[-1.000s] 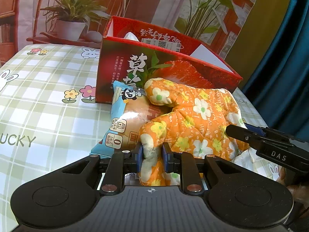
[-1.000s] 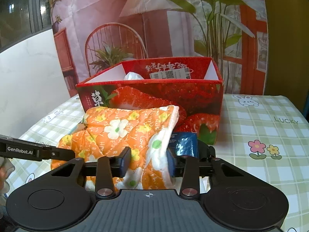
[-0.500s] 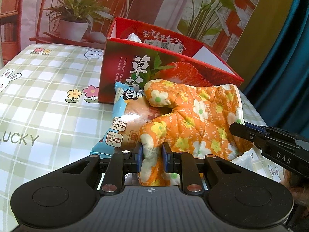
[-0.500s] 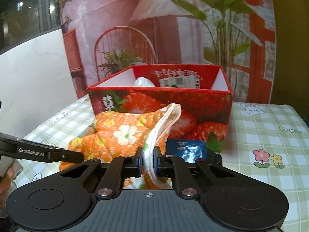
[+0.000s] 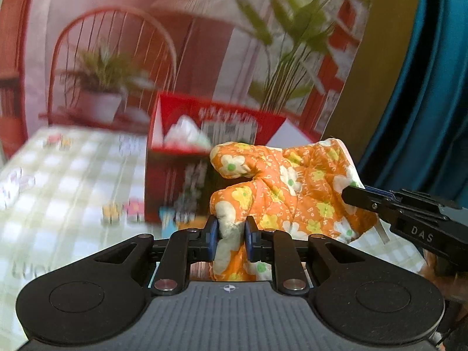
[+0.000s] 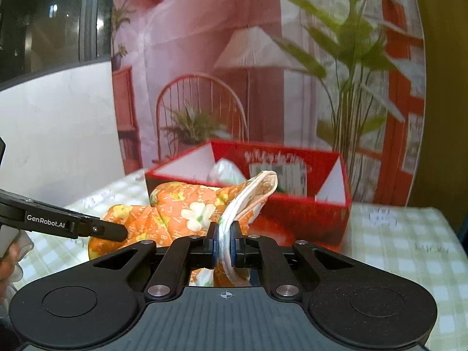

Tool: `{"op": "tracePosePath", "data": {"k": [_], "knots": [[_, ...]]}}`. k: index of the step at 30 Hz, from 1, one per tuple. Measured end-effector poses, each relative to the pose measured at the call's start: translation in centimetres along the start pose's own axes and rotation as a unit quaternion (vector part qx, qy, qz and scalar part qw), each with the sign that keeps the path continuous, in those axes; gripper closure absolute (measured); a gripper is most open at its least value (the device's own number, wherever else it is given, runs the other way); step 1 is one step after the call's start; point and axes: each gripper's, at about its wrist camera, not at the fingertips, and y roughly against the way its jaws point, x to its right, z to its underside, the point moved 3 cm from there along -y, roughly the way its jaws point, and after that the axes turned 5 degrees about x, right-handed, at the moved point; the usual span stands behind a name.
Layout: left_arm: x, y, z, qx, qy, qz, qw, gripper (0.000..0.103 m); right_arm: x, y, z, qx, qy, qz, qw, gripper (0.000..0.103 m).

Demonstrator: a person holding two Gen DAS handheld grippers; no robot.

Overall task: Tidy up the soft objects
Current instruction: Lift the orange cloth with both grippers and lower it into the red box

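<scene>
**Oven mitt held at both ends, clear of the table, short of the box**

Low centre of the left wrist view, the left gripper [image 5: 231, 241] is clenched on the padded fingertip end of the orange floral oven mitt [image 5: 288, 188], its blue pads sunk into the quilting. Low centre of the right wrist view, the right gripper [image 6: 224, 245] is pinched nearly closed on the mitt's white-lined cuff edge; its jaws have just been closing, and the thin hem now sits squeezed between them. The mitt [image 6: 187, 210] spans between the two tongs at mid-frame, sagging a little, and appears to hang above the checked tablecloth [image 5: 73, 181] rather than rest on it.

A blue snack packet [image 5: 171, 219] shows blurred just left of the mitt in the left view, still on the cloth. Behind, at centre, stands the open red strawberry box [image 6: 310, 213], with something white [image 6: 225, 169] already inside.

The step in hand looks like the carry: the mitt is grasped and needs to go into the box. The next move calls for both hands to travel forward together, clear the near red wall, then lower and release over the open space beside the white item. Uneven travel could pull the thin cuff out of the right jaws.
</scene>
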Motion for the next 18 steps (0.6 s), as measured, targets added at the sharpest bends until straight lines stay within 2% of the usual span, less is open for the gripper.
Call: {"op": "tracePosePath", "data": {"k": [7,12,14,16,18], "knots": [[0.7,-1.2,-5.6,0.055,-0.041,-0.011,0.9976,0.083,1.5,-2.0,-5.2,0.042,0.017,-0.006,0.999,0.096],[0.5,-4.2,-8.9,0.07,-0.057,-0.026,0.9956,0.083,2.6,-5.2,-8.3,0.055,0.045,0.006,0.997,0.096],[0.2,-5.9,-9.9,0.062,-0.06,-0.032,0.9957,0.083,3.3,-6.9,-9.2,0.051,0.044,0.011,0.998,0.096],[-0.8,-8.0,-10.8,0.039,-0.044,-0.028,0.9979,0.083,4.0,-8.5,-9.7,0.043,0.034,0.017,0.998,0.096],[-1.6,-9.9,-11.1,0.015,-0.031,-0.032,0.9989,0.083,5.2,-10.5,-9.8,0.025,-0.003,0.025,0.999,0.096]]}}
